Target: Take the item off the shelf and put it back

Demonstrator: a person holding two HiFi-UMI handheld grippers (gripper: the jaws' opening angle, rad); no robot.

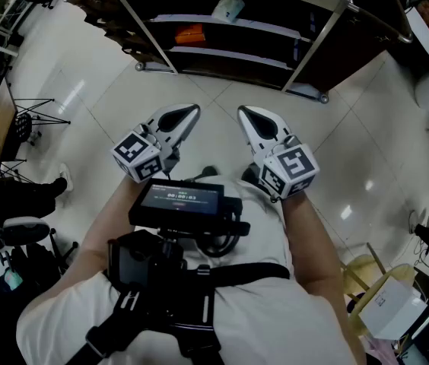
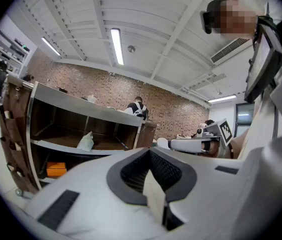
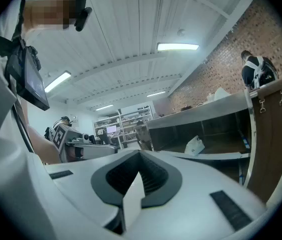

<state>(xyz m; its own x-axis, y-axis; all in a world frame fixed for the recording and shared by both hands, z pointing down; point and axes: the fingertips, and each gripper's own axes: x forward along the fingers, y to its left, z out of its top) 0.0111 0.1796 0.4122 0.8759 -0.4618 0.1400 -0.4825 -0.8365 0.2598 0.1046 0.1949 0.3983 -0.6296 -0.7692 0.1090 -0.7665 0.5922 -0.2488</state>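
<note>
Head view: person faces dark wood shelf unit w/ metal frame (image 1: 230, 56), well apart from it. White bag, crumpled plastic (image 1: 230, 6), on upper board near mid; small orange box (image 1: 190, 34) on board below, toward left end. Left gripper (image 1: 176, 120) & right gripper (image 1: 254, 124) side by side, tips toward shelf unit.

Left gripper view: jaws together, nothing betw. White bag (image 2: 86, 141) & orange box (image 2: 57, 169) sit untouched.

Right gripper view: jaws closed, empty; white bag (image 3: 195, 145) on board ahead.

A bag (image 1: 230, 7) is set on one board of the shelf (image 1: 315, 46); a box (image 1: 190, 34) is placed on the board below, further left.
</note>
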